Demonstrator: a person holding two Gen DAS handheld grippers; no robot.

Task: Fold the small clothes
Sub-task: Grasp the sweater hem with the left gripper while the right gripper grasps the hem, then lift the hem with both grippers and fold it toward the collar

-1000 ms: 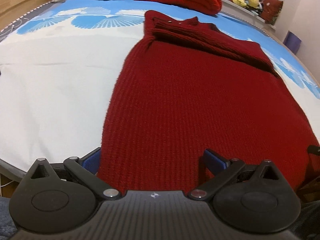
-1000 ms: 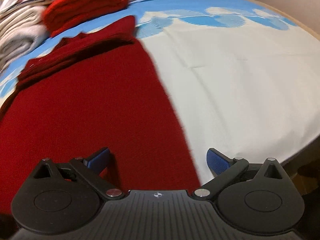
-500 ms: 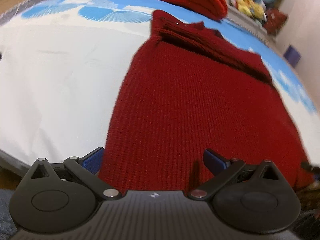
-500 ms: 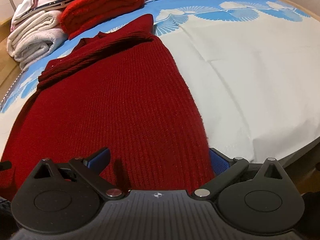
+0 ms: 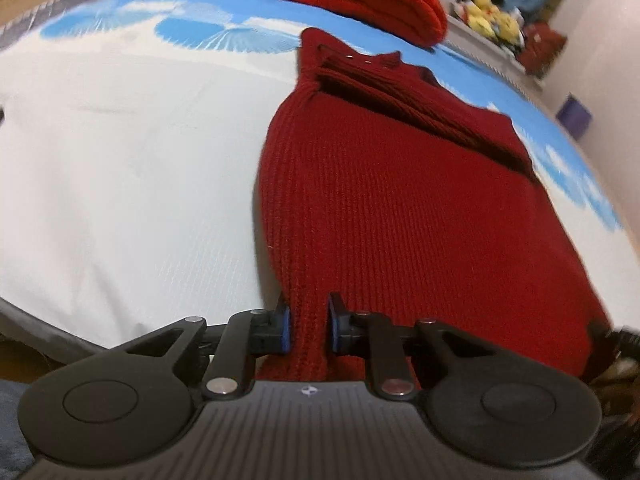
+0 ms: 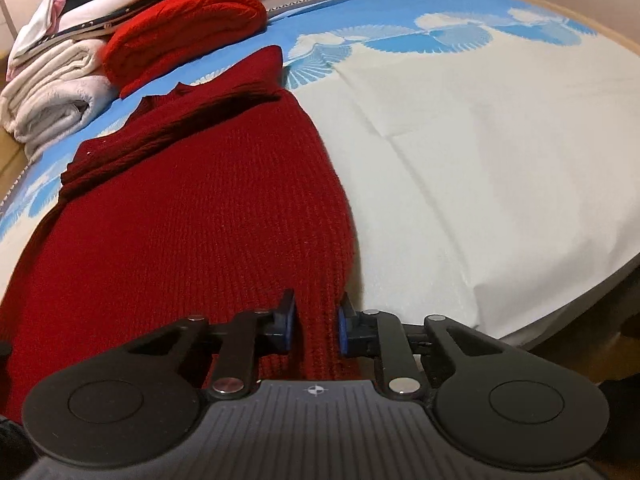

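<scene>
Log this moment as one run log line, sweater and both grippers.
dark red sweater: flat on bed | left gripper: just closed on near left hem corner | right gripper: just closed on near right hem corner

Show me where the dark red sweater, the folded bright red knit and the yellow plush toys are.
dark red sweater [image 5: 400, 208], left wrist view, middle of its ribbed body.
folded bright red knit [image 6: 188, 20], right wrist view, top of the fold.
yellow plush toys [image 5: 490, 16], left wrist view, middle of the blurred cluster.

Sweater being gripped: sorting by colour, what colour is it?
Dark red sweater, clearest in the right wrist view.
</scene>
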